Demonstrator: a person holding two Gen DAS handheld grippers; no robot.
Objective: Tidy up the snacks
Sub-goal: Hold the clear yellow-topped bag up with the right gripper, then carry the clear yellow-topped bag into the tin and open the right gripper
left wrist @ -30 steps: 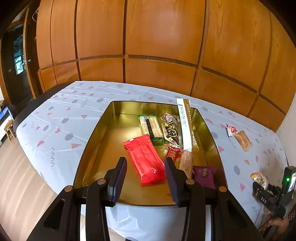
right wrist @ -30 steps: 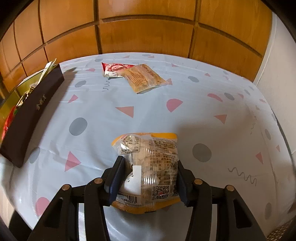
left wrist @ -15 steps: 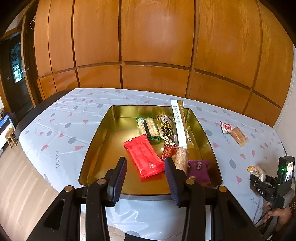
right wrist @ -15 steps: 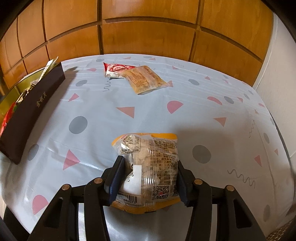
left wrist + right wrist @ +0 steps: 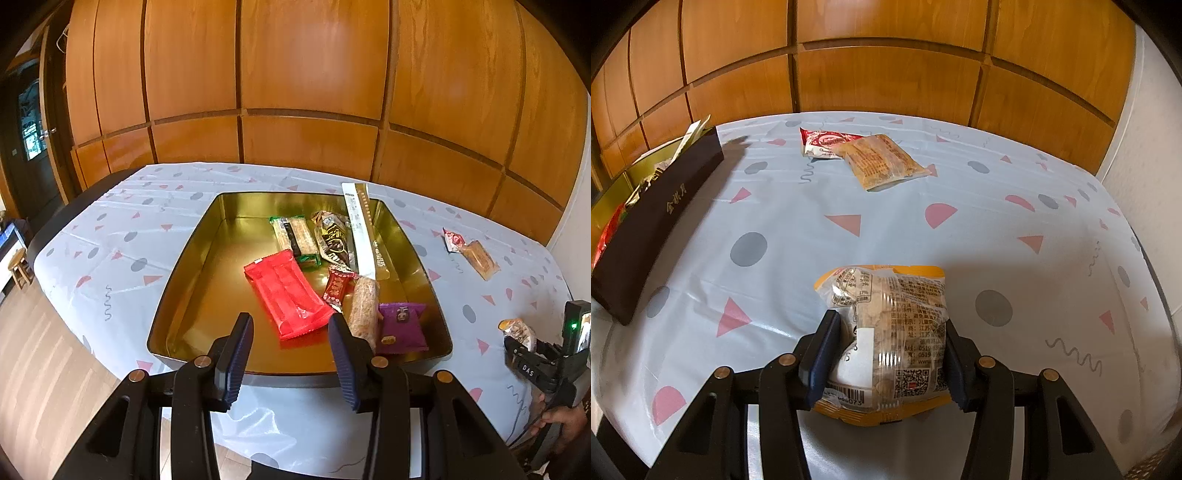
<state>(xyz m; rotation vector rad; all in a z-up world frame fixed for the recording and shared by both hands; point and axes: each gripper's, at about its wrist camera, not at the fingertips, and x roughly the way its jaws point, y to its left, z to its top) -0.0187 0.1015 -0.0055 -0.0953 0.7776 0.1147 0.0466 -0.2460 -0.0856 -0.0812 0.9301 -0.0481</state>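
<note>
My right gripper (image 5: 890, 321) is shut on a clear snack packet with yellow edges (image 5: 886, 332), its pads pressing both sides just over the patterned tablecloth. The left wrist view shows that gripper (image 5: 528, 354) and packet (image 5: 519, 332) at the far right. My left gripper (image 5: 290, 321) is open with nothing between its fingers, hanging over the near edge of the gold tray (image 5: 184, 266). In the tray lie a red packet (image 5: 286, 295), a purple packet (image 5: 402, 326), a long white stick pack (image 5: 364, 232) and several other snacks.
A red-and-white packet (image 5: 822, 142) and an orange biscuit packet (image 5: 882, 160) lie overlapping on the cloth (image 5: 997, 221) beyond my right gripper. The tray's dark outer wall (image 5: 661, 221) stands at the left. Wood panelling backs the table; a person's hand (image 5: 557, 417) holds the right gripper.
My left gripper has drawn back and up from the tray, so the whole tray shows. The right gripper has kept still on its packet.
</note>
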